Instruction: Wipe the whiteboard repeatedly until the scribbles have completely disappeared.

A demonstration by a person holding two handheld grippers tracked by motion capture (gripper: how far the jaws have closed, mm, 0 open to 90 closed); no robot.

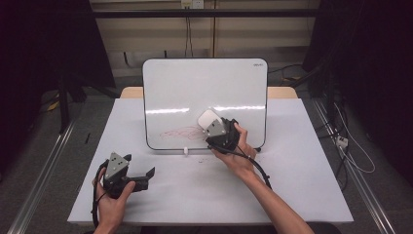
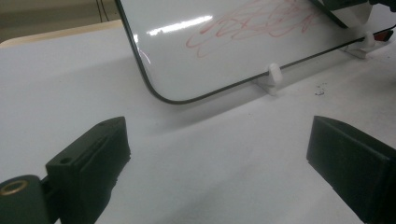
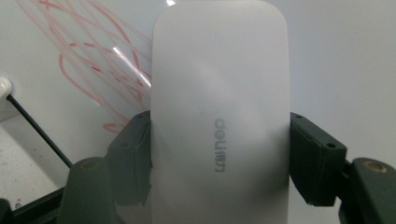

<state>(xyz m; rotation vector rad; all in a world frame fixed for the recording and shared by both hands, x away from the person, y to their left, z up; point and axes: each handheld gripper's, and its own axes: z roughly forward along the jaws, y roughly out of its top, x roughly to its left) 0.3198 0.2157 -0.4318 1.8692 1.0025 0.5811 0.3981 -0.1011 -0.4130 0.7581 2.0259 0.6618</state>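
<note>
White eraser [image 3: 219, 116], grey "deli" logo on its back, pinched at both long sides by right gripper [image 1: 213, 127] jaws, pressed flat against whiteboard [image 1: 195, 87] at lower middle, just right of red scribble [image 1: 181, 131]. Small dark brand mark at whiteboard's top right corner, too small to read. Whiteboard propped upright on white clip feet [image 2: 272, 77] on white table [image 1: 302, 185]. Left gripper [image 1: 141, 176] held low near table's front left, jaws spread wide, nothing between, well apart from whiteboard.
</note>
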